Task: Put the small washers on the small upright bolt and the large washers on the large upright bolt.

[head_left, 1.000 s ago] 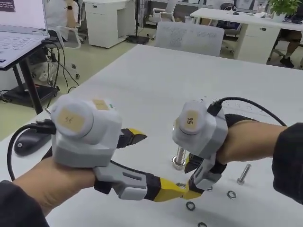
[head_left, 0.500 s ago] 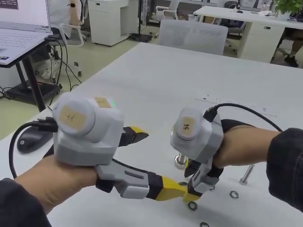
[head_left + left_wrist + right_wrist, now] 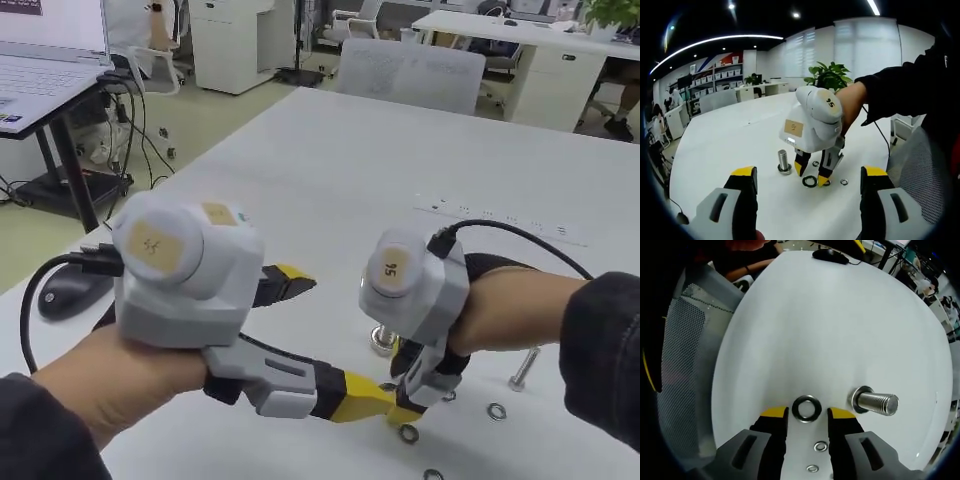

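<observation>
Lower centre of the right gripper view — our right gripper (image 3: 807, 413) straddles a large washer (image 3: 806, 408), jaws parted; next we'd pinch it and carry it to the large upright bolt (image 3: 875, 403). Left gripper (image 3: 807, 174) wide.

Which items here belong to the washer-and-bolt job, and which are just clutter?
Job:
- large upright bolt
- large washer, between the open jaws of the right gripper
- small washers on the table
- small bolt

Lying about:
- computer mouse
- laptop
- chair
- potted plant
</observation>
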